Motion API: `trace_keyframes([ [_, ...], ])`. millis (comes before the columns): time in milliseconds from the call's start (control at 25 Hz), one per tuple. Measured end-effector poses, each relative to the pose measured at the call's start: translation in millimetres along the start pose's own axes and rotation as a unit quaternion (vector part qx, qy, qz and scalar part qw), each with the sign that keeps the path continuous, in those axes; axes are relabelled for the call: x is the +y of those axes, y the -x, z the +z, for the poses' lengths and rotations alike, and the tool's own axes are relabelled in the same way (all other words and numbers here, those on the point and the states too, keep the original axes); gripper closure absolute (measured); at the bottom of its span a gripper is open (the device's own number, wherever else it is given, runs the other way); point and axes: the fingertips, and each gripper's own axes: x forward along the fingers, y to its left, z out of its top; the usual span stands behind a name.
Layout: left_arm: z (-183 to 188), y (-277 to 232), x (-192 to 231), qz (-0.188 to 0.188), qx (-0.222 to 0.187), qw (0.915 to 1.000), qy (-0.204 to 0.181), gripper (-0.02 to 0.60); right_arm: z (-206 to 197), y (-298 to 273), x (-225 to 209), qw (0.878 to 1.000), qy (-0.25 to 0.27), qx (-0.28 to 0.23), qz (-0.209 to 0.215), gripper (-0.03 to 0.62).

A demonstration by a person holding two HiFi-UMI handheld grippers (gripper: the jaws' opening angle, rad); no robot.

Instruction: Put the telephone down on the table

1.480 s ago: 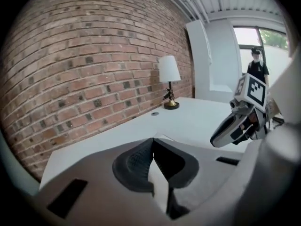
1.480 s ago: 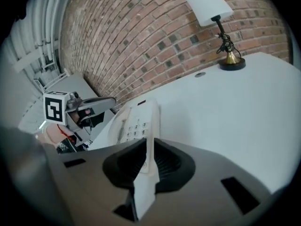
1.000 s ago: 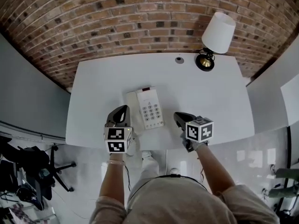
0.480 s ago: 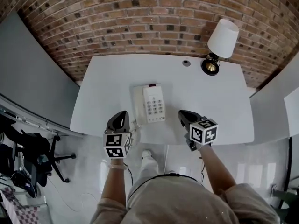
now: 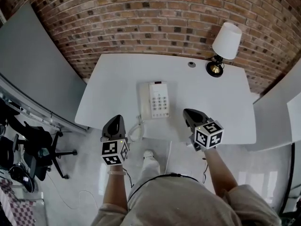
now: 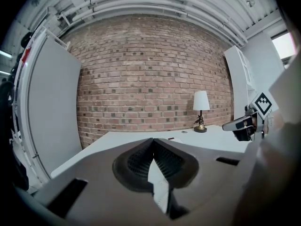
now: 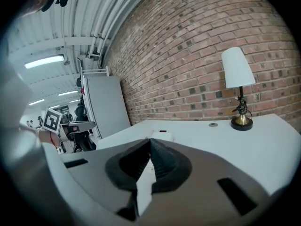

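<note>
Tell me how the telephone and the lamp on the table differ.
The telephone lies flat near the table's middle; the lamp stands upright at its far right corner. The telephone is a low white box with a keypad; the lamp has a white shade over a brass base. Both rest on the white table, untouched.

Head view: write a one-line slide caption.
White push-button telephone lies on the white table; left gripper and right gripper, both shut and empty, hover near its front edge.

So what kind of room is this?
Most likely an office or workroom: a white table holding a telephone and a lamp stands by a brick wall, with a black office chair nearby.
</note>
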Motion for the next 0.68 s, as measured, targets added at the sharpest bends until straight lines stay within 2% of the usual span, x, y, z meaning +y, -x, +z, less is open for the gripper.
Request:
trace_keyframes([
  [400, 5.9, 47.2, 7.8, 0.028, -0.052, 0.9982, 0.015, 0.577, 12.1, 22.4, 21.3, 0.999, 0.034, -0.042, -0.001, 0.588],
  [680, 7.7, 73.1, 6.2, 0.037, -0.072, 0.9967, 0.011, 0.577, 6.1, 34.9, 32.0, 0.998, 0.036, -0.047, 0.0, 0.588],
])
